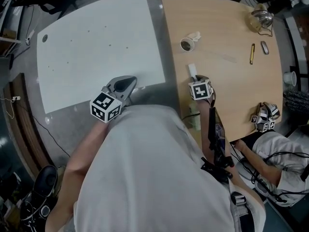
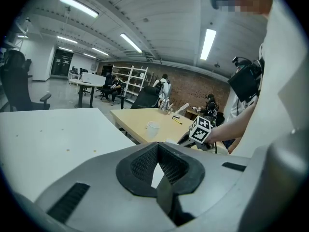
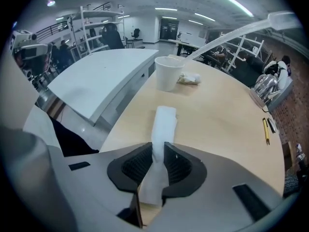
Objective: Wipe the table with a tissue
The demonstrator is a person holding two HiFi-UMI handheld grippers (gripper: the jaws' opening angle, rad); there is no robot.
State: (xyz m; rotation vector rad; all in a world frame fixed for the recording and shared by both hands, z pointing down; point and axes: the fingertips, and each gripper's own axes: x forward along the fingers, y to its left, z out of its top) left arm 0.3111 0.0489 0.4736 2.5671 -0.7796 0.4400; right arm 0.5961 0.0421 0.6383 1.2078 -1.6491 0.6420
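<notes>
Tissue (image 3: 163, 124), a folded white strip, is pinched between the narrow jaws of the right gripper (image 3: 158, 148), with its free end out over the pale wooden table (image 3: 227, 129), which stands beside a white table (image 3: 96, 81). The head view shows only the strip's tip past the marker cube, while the left gripper view adds a brick wall, shelves and ceiling strip lights. The left gripper (image 2: 157, 146) hangs at the white table's near edge, jaws together and empty. A paper cup (image 3: 168, 74), pen (image 1: 252, 53) and teapot (image 1: 262, 18) sit farther off. The person's white shirt (image 1: 154, 178) hides the near table edge.
</notes>
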